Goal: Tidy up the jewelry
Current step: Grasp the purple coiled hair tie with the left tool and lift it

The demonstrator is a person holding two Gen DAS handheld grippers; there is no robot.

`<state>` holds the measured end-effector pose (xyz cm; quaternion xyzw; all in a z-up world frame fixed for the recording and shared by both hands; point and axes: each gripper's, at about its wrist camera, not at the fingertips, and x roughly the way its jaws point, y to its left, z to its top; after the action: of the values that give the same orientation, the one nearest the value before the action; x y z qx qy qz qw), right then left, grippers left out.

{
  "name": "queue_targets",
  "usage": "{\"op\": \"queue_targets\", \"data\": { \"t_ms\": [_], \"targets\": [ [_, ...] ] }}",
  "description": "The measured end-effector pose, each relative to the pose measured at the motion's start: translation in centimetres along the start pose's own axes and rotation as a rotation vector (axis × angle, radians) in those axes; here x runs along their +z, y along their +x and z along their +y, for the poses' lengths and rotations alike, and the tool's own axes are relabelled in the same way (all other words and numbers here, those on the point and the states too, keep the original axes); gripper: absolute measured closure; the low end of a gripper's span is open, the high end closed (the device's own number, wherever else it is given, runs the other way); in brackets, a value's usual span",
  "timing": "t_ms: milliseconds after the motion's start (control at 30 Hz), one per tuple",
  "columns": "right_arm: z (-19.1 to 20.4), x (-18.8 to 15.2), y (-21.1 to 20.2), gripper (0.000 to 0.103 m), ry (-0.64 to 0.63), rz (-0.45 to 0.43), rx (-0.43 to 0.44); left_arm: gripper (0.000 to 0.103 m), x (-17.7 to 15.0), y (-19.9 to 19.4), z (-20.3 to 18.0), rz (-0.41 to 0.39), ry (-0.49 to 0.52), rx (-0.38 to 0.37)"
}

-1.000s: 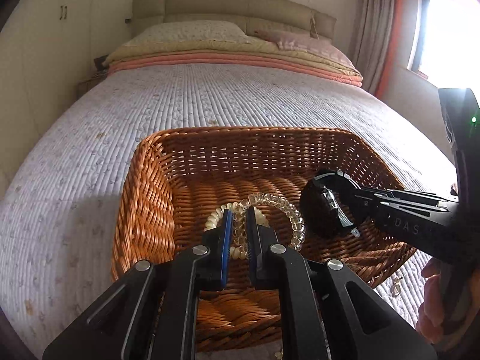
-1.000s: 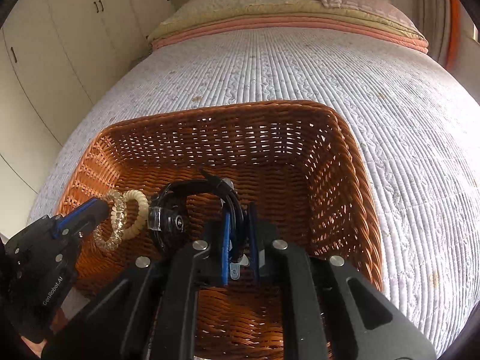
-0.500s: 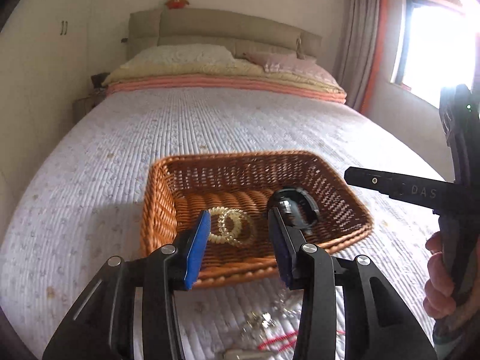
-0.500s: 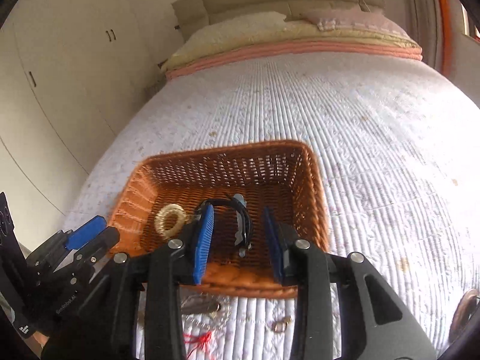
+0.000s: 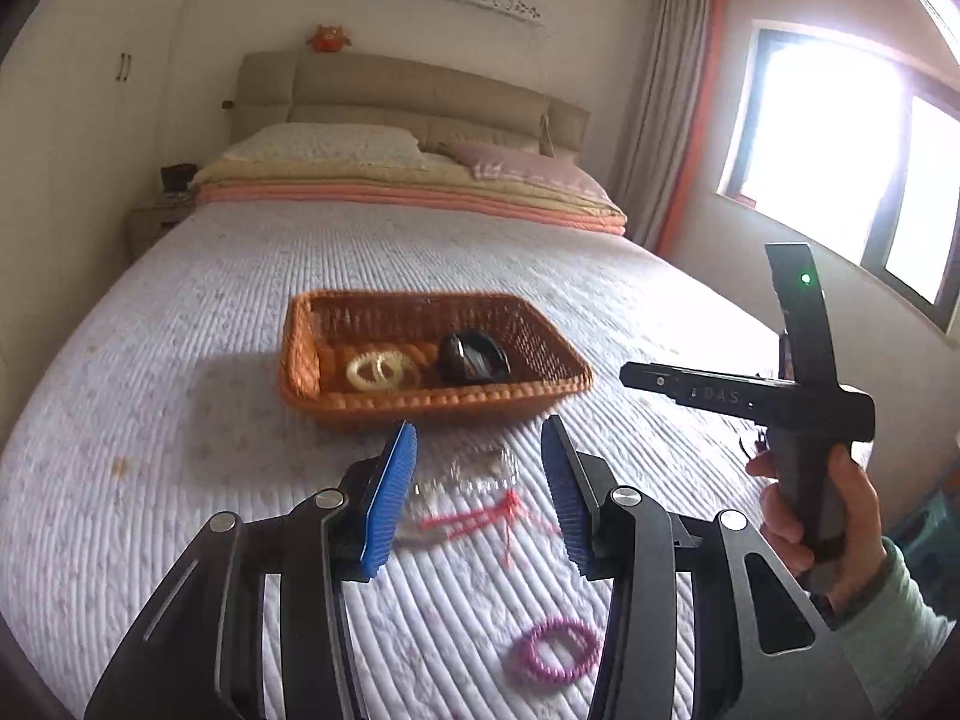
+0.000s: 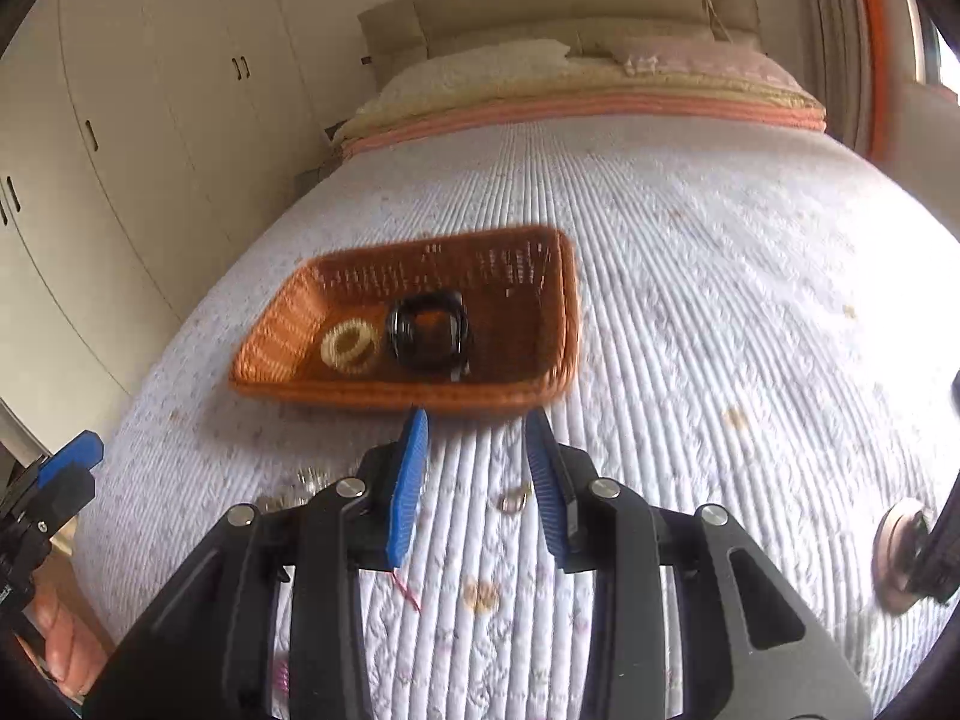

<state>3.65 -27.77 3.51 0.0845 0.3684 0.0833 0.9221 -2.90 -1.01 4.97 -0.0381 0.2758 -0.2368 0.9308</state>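
Hovering both grippers, left gripper (image 5: 477, 483) opening, right gripper (image 6: 477, 477) parted, fingers empty. You are targeting the red cord (image 5: 480, 519) next; basket (image 5: 336, 399) awaiting.

blurred clear trinkets (image 5: 480, 471), blurred red cord (image 5: 480, 519)

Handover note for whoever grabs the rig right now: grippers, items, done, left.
Left gripper: jaws opening, nothing between them.
Right gripper: open, empty.
Orange wicker basket sits on the white quilted bed.
Done: cream coiled bracelets and black watch-like band lie inside the basket.
Left, all on the quilt in front of the basket: clear sparkly piece, red string piece, purple beaded bracelet, small gold ring. Blurred, so exact types are unclear.
Suggested next: the clear piece, as it lies nearest the left jaws.
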Motion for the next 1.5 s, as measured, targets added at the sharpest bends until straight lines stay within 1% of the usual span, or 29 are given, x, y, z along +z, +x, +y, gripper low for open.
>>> {"op": "queue_targets", "data": {
  "t_ms": [133, 200, 300, 333, 400, 467, 500, 567, 733, 800, 833, 900, 967, 1000, 1067, 1100, 1167, 1200, 1267, 1300, 1333, 1433, 1500],
  "targets": [
    [-0.6, -2.4, 1.3, 0.072, -0.002, 0.029, -0.007, 0.061, -2.9, 0.8, 0.2, 0.071, -0.033, -0.043],
    [-1.2, -3.4, 2.0, 0.072, 0.013, 0.047, -0.006, 0.061, -4.7, 1.8, 0.2, 0.123, -0.05, -0.067],
    [-2.2, -4.4, 3.3, 0.072, 0.035, 0.07, -0.035, 0.061, -7.2, 4.1, 0.2, 0.238, -0.059, -0.103],
    [-2.5, -4.7, 3.8, 0.072, 0.04, 0.08, -0.044, 0.061, -8.1, 5.2, 0.1, 0.281, -0.063, -0.097],
    [-2.8, -5.1, 5.1, 0.072, 0.051, 0.103, -0.043, 0.061, -9.2, 6.4, -0.1, 0.318, -0.055, -0.087],
    [-2.5, -5.5, 6.1, 0.072, 0.042, 0.126, -0.04, 0.061, -10.0, 7.0, -0.4, 0.349, -0.049, -0.101],
    [-2.3, -5.6, 6.6, 0.072, 0.031, 0.133, -0.049, 0.06, -10.2, 6.9, -0.8, 0.339, -0.025, -0.091],
    [-1.9, -5.5, 7.4, 0.072, 0.014, 0.146, -0.059, 0.06, -10.5, 7.0, -1.6, 0.347, 0.03, -0.078],
    [-1.5, -4.7, 9.2, 0.072, 0.012, 0.165, -0.086, 0.061, -11.4, 7.3, -4.2, 0.357, 0.212, 0.039],
    [-1.5, -4.3, 10.0, 0.072, 0.024, 0.175, -0.088, 0.061, -11.7, 7.3, -4.9, 0.349, 0.258, 0.072],
    [-1.4, -4.2, 10.3, 0.072, 0.026, 0.173, -0.09, 0.061, -11.7, 7.2, -4.9, 0.347, 0.262, 0.076],
    [-1.1, -4.0, 10.7, 0.086, 0.011, 0.176, -0.095, 0.061, -11.5, 7.2, -4.8, 0.347, 0.251, 0.073],
    [-0.7, -4.1, 10.9, 0.089, -0.019, 0.174, -0.12, 0.061, -11.6, 6.8, -4.7, 0.349, 0.25, 0.068],
    [-0.3, -4.2, 10.8, 0.097, -0.037, 0.171, -0.125, 0.061, -11.5, 6.8, -4.6, 0.351, 0.25, 0.062],
    [0.3, -4.5, 10.6, 0.097, -0.069, 0.161, -0.138, 0.061, -11.7, 6.3, -4.5, 0.352, 0.246, 0.048],
    [0.4, -4.6, 10.5, 0.099, -0.075, 0.156, -0.135, 0.061, -11.7, 6.2, -4.4, 0.351, 0.243, 0.045],
    [0.4, -4.7, 10.1, 0.099, -0.075, 0.143, -0.126, 0.068, -11.9, 6.1, -4.4, 0.343, 0.25, 0.051],
    [0.4, -4.7, 9.8, 0.099, -0.074, 0.135, -0.116, 0.07, -11.9, 6.2, -4.6, 0.342, 0.256, 0.057],
    [0.3, -4.8, 9.1, 0.099, -0.073, 0.12, -0.098, 0.082, -11.9, 6.2, -4.7, 0.339, 0.251, 0.077],
    [0.3, -4.8, 8.8, 0.099, -0.068, 0.116, -0.089, 0.092, -11.7, 6.4, -4.6, 0.335, 0.244, 0.086],
    [0.2, -5.0, 8.5, 0.099, -0.065, 0.111, -0.08, 0.093, -11.6, 6.4, -4.4, 0.333, 0.236, 0.093],
    [0.0, -5.3, 7.4, 0.099, -0.058, 0.086, -0.051, 0.094, -11.6, 5.9, -3.9, 0.32, 0.188, 0.078],
    [-0.1, -5.4, 6.6, 0.099, -0.05, 0.077, -0.034, 0.094, -11.2, 5.7, -3.6, 0.3, 0.163, 0.086]
  ]
}}
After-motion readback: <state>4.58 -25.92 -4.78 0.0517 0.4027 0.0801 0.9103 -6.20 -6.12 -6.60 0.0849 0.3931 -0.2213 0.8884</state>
